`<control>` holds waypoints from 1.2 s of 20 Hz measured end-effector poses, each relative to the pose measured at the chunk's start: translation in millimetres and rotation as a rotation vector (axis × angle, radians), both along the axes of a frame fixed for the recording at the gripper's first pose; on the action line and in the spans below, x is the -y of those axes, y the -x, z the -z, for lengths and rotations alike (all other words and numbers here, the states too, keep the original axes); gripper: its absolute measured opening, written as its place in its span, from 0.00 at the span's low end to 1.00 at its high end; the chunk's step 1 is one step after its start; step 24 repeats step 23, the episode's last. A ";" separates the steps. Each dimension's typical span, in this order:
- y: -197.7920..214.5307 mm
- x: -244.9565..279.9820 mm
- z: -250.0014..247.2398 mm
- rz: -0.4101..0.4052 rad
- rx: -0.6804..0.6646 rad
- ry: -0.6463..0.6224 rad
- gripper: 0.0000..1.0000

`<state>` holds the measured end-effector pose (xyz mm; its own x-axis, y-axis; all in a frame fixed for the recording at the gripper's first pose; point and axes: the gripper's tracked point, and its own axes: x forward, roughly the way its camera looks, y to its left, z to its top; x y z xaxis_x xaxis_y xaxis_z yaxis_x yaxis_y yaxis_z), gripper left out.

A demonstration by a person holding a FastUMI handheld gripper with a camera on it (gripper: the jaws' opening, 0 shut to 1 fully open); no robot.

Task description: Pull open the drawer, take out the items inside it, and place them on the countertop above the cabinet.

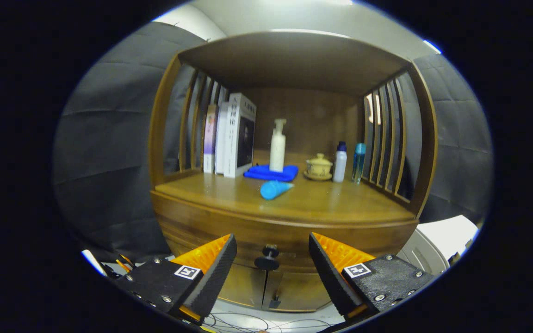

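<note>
Gripper [272, 259] (fingers apart) — facing drawer knob [267, 259].

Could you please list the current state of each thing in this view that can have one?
hand-held gripper: open, fingers either side of the knob, not touching it
drawer: closed
drawer knob: free, between the fingers
cabinet doors: closed
pump bottle: upright on the blue cloth
blue tube: lying on its side
books: standing upright
lidded cup: lid on

The white book [240, 134] standing on the worktop [322, 201] bears large characters down its spine, too blurred to read.
</note>
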<state>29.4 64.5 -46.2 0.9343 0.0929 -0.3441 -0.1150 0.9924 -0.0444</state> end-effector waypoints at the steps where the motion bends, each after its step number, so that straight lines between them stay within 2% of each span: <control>1: 0.7 -1.0 -18.3 -0.012 0.024 0.003 0.97; 6: 9.9 -2.5 -87.7 -0.007 0.124 0.011 0.97; 12: 33.1 3.2 -144.7 0.024 0.186 0.002 0.97; 16: 38.8 4.4 -142.2 0.029 0.175 0.007 0.97; 20: 41.4 9.5 -140.5 0.033 0.165 0.066 0.97; 24: 42.2 10.0 -142.4 0.042 0.165 0.051 0.97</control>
